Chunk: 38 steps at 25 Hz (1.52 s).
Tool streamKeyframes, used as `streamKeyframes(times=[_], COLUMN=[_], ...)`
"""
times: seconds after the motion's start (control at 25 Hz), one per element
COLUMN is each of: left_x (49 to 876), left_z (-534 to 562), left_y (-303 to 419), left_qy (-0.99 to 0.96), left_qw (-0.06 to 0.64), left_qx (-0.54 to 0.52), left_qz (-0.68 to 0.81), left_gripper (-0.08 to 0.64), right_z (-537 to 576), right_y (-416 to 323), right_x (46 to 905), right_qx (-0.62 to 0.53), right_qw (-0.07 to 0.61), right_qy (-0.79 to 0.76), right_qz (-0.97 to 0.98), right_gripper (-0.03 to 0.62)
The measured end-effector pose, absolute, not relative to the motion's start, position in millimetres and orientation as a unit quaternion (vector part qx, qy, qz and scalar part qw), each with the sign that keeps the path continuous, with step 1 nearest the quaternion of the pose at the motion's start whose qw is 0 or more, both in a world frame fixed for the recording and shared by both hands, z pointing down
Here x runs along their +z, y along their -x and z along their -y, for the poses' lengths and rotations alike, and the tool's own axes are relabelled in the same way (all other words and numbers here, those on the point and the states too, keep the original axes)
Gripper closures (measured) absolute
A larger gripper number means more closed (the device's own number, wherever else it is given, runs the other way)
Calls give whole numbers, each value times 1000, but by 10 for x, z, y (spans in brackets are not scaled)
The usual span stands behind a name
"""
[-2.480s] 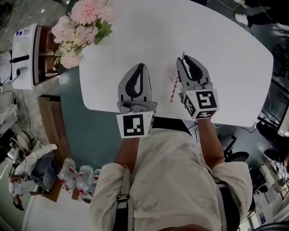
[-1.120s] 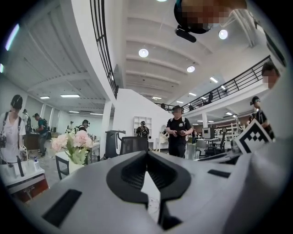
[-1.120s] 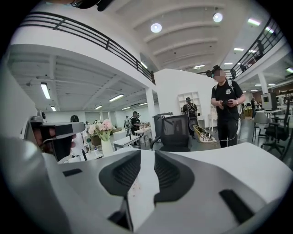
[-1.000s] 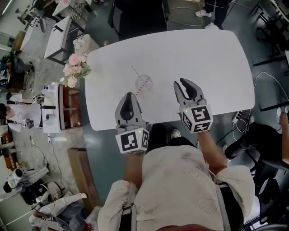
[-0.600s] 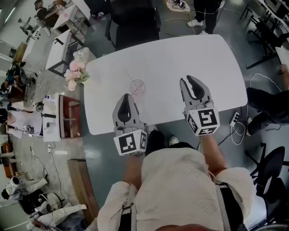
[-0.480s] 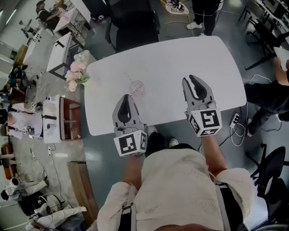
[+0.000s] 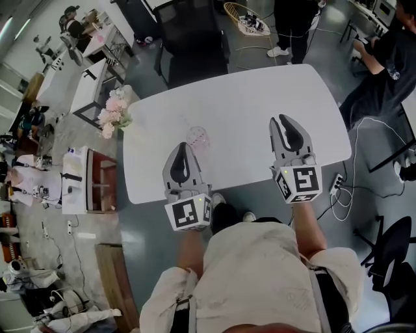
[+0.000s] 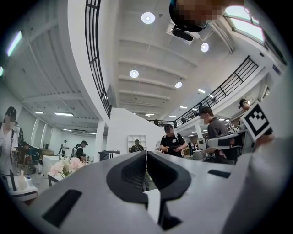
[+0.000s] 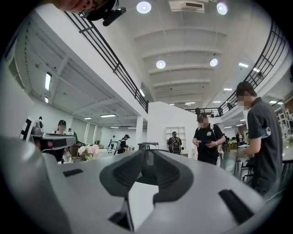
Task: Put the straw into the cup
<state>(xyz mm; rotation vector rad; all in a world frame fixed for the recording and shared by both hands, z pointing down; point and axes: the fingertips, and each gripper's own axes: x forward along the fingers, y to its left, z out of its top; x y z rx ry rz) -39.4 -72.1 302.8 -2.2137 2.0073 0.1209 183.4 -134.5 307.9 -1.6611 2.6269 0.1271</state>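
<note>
A clear cup stands on the white table, left of its middle. A thin red-striped straw leans out of the cup toward the far left. My left gripper hovers just in front of the cup and apart from it, shut with nothing held. My right gripper hangs over the table's right part, well clear of the cup, its jaws shut and holding nothing. Both gripper views face the room: the left gripper and the right gripper show closed tips, with no cup or straw in sight.
Pink flowers stand at the table's far left corner. A black chair is behind the table. A seated person is at the right and another person stands beyond. A white cabinet is on the left, cables lie on the floor.
The right gripper, earlier shut on the straw beside the cup, has let go and drawn back right. Both grippers have pulled toward the near edge, and the table looks smaller and farther off.
</note>
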Motion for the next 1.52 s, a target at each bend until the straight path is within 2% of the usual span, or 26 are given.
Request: streamKeyframes(times=[0.16, 0.4, 1.52], left_x=[3021, 3048, 3065], left_z=[718, 782, 763], left_y=[346, 343, 309], left_qy=[739, 735, 734], left_qw=[78, 77, 76], left_qx=[43, 42, 36], left_qz=[-668, -673, -674], left_gripper=[554, 554, 554], right_z=[1327, 1378, 1350], right_y=[-1873, -1913, -1856], right_x=[3064, 3057, 3098], right_qx=[45, 50, 53], right_qw=[17, 28, 16], right_qy=[535, 536, 526], right_qz=[-843, -842, -849], right_gripper=[529, 591, 591])
